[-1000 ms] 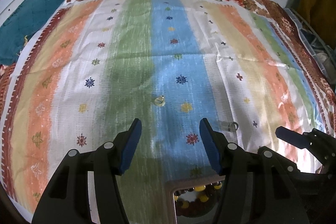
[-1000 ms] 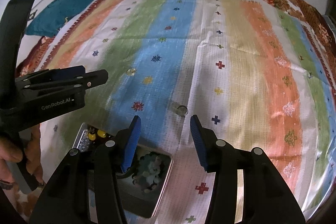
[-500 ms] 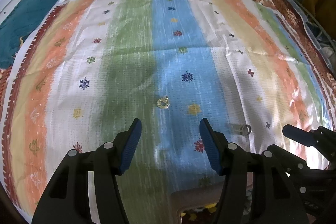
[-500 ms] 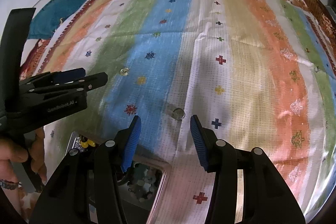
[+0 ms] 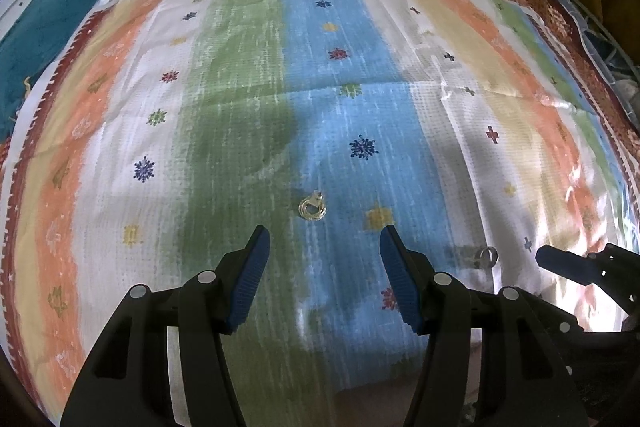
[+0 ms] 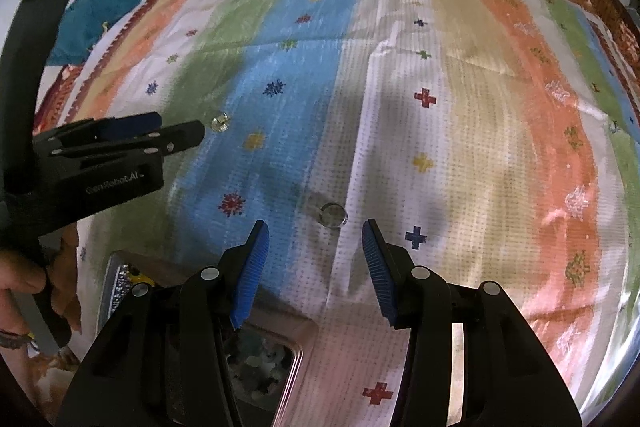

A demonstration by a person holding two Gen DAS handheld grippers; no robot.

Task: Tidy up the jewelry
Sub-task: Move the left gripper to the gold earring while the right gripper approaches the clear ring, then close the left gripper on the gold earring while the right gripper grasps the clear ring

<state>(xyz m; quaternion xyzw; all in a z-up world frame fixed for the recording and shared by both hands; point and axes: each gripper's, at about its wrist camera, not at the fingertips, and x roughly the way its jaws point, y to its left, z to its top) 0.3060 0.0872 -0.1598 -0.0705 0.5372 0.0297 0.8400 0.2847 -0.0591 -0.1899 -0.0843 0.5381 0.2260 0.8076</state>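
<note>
The left gripper [image 5: 325, 249] is hanging wide open and holding nothing. A little gold ring [image 5: 312, 207] is lying on the striped cloth [image 5: 240, 107] just in front of it. The right gripper [image 6: 315, 241] is also wide open and empty, with a silver ring [image 6: 331, 214] just ahead, between its fingers. Both rings are tiny and flat, so the fingers might be pinching the soft cloth instead, or flicking a ring away.

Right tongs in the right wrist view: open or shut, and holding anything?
Open and empty: the right tongs show striped cloth between their blue pads, with the small silver ring lying just ahead.
</note>
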